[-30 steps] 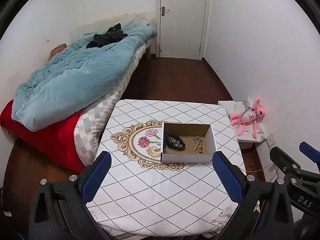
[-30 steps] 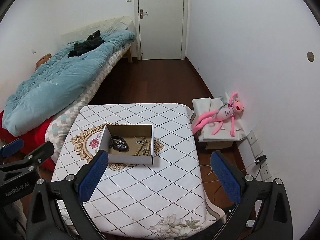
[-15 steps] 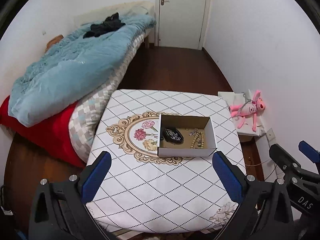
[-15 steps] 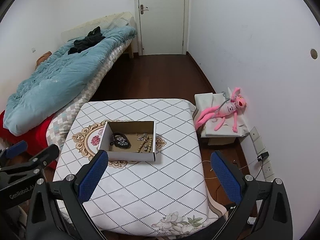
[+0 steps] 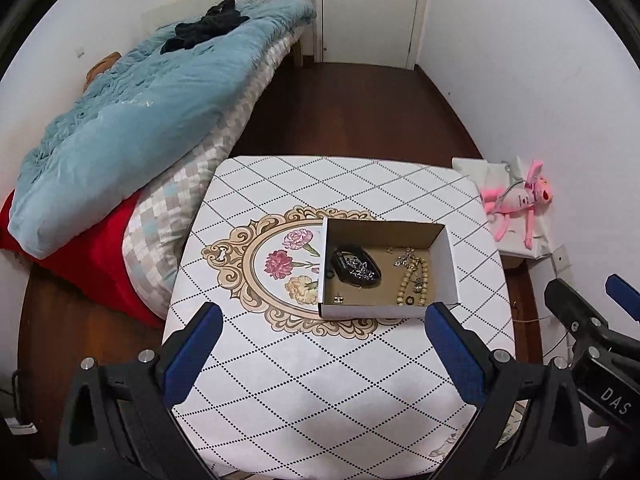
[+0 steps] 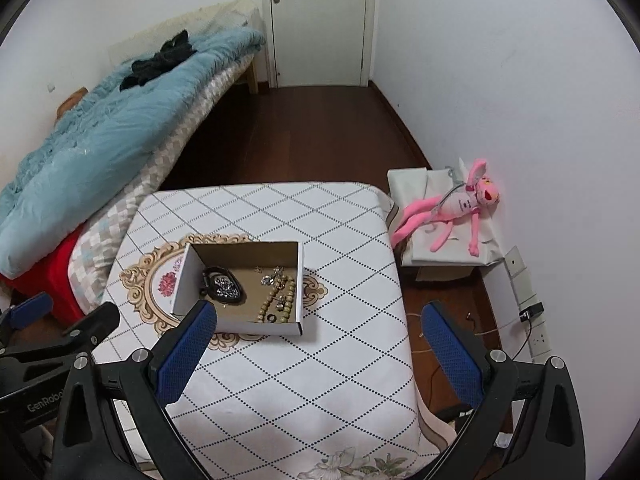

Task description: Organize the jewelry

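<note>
- Jewelry box [image 5: 386, 312], shallow white cardboard with a brown inside, open on top, resting on the table [image 5: 320, 380] a little toward 2 o'clock of the floral medallion [image 5: 280, 268]; left wall lying over the medallion's right part.
- Inside, at 9 o'clock: black oval dish [image 5: 355, 267] with a tangle of silver chain [image 5: 359, 267] in it.
- Inside, at 3 o'clock: beaded bracelet [image 5: 412, 282] of pale beads, stretched roughly 12 to 6, with small metal pieces [image 5: 406, 258] at its 12 o'clock end; too small to tell apart.
- Near the front wall: a small ring-like black piece [image 5: 409, 301] and a tiny gold piece [image 5: 339, 300].
- Same box seen from the right wrist [image 6: 260, 326], dish [image 6: 224, 286] at 9 o'clock, bracelet [image 6: 280, 300] at 3 o'clock.
- Left gripper [image 5: 324, 344] held above the near half of the table, at 6 o'clock of the box; blue pads [image 5: 192, 354] spread wide apart, clasping nothing.
- Right gripper [image 6: 320, 348] also above the table's near side, box at about 11 o'clock of it; pads [image 6: 450, 356] wide apart, nothing between them, left pad overlapping the box's near corner in view.
- White tablecloth with dotted diamond lines covering the table.
- Bed [image 5: 132, 128] at 9 to 11 o'clock, with a teal quilt, dark clothes [image 5: 204, 30] on top, a red cover [image 5: 88, 256] below.
- Pink plush toy [image 5: 516, 204] at 3 o'clock, lying on a white-covered box against the wall.
- White door [image 5: 368, 8] at 12 o'clock, beyond dark wood floor.
</note>
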The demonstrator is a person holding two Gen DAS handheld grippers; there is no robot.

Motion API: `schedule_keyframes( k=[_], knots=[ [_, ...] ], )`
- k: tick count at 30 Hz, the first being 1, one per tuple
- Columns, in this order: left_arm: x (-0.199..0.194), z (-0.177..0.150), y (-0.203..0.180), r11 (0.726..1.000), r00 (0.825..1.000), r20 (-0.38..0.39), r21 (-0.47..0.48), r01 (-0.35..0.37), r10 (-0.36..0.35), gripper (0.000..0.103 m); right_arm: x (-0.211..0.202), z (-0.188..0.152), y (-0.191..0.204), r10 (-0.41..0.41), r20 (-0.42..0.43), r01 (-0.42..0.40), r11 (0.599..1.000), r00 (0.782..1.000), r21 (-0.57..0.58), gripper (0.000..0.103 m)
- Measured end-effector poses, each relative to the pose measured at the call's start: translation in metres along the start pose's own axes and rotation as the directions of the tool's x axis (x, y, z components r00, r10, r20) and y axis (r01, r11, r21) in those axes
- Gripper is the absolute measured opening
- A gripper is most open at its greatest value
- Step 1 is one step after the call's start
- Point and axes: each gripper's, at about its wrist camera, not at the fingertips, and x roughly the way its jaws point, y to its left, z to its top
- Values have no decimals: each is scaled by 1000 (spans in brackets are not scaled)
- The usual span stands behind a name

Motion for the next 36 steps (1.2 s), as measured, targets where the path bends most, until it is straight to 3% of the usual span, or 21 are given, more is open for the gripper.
schedule_keyframes(
  k=[8, 36],
  knots=[
    [9, 6, 0, 1000, 999, -41, -5, 4, -4, 103, 24, 9, -2, -2, -53, 2, 1000, 999, -2, 103],
    [6, 9, 2, 999, 999, -37, 11, -32, 32, 103, 29, 10, -5, 4, -115, -8, 999, 993, -32, 103]
  ],
)
